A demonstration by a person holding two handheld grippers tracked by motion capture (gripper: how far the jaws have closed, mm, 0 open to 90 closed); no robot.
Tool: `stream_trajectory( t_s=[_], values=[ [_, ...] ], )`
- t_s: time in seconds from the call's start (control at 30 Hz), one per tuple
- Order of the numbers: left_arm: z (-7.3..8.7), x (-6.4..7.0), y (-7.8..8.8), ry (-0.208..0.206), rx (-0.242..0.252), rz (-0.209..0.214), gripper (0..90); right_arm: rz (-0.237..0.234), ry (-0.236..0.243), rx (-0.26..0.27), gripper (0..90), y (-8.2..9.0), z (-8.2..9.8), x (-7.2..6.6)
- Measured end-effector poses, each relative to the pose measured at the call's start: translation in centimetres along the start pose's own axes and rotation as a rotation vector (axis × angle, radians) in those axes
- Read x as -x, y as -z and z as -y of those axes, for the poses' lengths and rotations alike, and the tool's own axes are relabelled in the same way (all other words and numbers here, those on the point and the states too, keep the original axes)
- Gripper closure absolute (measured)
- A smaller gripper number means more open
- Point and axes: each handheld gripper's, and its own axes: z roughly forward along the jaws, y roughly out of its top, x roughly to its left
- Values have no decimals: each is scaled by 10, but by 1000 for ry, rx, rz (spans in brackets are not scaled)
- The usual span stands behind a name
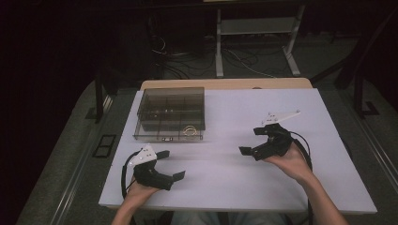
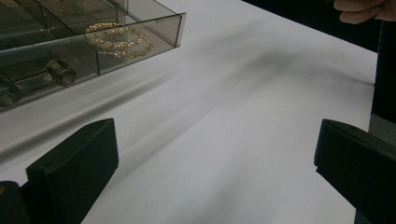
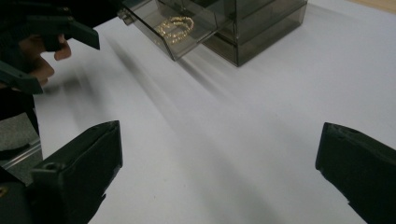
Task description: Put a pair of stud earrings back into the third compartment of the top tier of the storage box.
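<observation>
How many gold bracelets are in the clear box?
1 gold bracelet, in the front corner compartment of the pulled-out drawer. Others may be hidden behind the tinted walls.

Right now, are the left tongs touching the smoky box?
Apart. The high view shows bare white table between the left tongs and the box.

My feed is dim: the room around the table (image 1: 281, 117) falls black toward twelve o'clock and nine o'clock. Soft streaky shadows smear the white top; gripper views blur near their jaws.
</observation>
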Motion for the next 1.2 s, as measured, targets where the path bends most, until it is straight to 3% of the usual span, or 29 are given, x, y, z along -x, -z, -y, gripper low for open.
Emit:
stream_trajectory(
  t_s=[0.6, 1.2],
  values=[
    [0, 1, 0, 1, 2, -3, 0, 30, -51, 49, 1, 23, 41, 5],
    [0, 0, -1, 5, -4, 2, 0, 40, -111, 66, 1, 34, 78, 7]
  ],
)
